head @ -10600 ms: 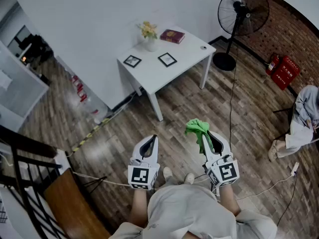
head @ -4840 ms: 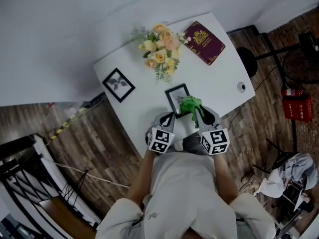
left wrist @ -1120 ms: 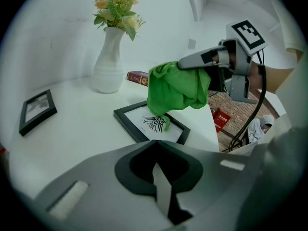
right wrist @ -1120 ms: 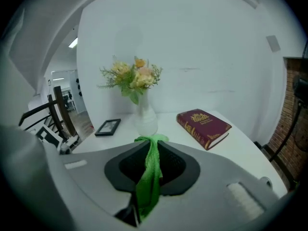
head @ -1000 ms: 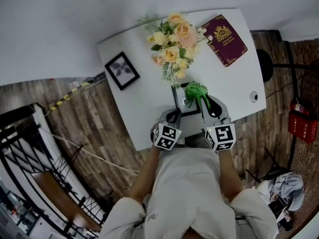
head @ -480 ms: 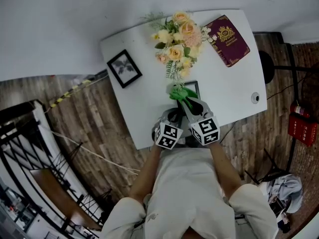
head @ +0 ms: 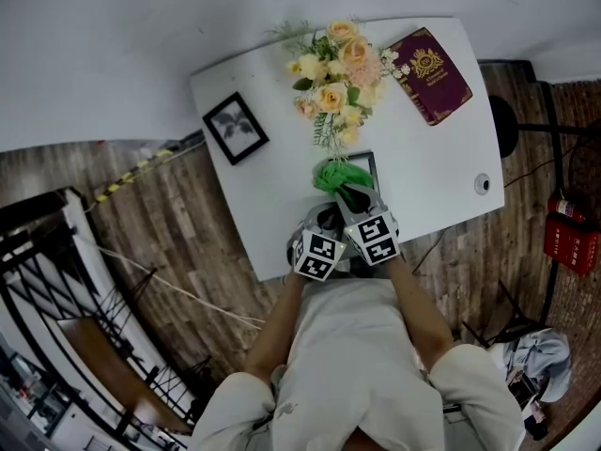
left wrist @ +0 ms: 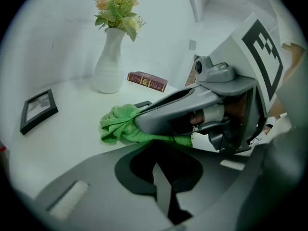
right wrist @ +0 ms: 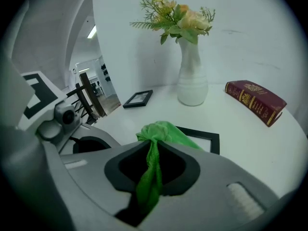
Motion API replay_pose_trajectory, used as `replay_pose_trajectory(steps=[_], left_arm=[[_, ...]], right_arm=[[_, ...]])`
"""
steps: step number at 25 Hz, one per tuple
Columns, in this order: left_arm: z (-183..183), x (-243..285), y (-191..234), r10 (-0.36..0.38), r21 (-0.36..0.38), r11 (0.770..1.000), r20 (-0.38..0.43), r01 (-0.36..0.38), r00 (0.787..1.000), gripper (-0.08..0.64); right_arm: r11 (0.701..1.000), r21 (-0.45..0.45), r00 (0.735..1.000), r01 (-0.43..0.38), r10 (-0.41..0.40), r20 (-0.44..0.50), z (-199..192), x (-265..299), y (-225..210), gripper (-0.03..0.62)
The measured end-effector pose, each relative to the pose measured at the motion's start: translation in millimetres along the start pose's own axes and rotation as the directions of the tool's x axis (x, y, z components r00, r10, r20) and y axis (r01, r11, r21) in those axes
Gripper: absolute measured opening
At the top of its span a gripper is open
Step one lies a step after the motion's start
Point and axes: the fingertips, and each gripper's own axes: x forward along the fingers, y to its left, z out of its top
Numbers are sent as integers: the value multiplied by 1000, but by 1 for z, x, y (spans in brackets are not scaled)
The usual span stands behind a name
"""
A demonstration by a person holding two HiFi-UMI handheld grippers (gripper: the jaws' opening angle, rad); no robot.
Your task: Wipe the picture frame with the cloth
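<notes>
**Head view, then each gripper: cloth on the frame**

Head view: on the white table (head: 272, 172) a vase of flowers (head: 336, 73) stands just beyond the picture frame (head: 375, 164), with a maroon book (head: 434, 62) to the right and a smaller frame (head: 235, 128) well to the left. The green cloth (head: 340, 175) covers the picture frame's left part. The right gripper (head: 349, 192) angles in leftward, beside the left gripper (head: 324, 218) at the table's near edge.

Left gripper view: its jaws are closed together with nothing between them. The right gripper crosses in front, hiding most of the picture frame.

Right gripper view: the jaws are clamped on the cloth, whose bunched end rests on the frame's near corner.
</notes>
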Motion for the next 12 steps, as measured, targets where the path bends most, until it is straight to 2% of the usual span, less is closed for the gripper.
replay_pose_trajectory(steps=[4, 12], left_arm=[[0, 0, 0, -1, 2, 1000, 7, 1, 1000, 20], [0, -1, 1, -5, 5, 1000, 4, 5, 1000, 20]], right_arm=[[998, 24, 998, 50, -50, -29, -8, -6, -14, 48], [989, -8, 987, 147, -147, -58, -16, -21, -38, 48]])
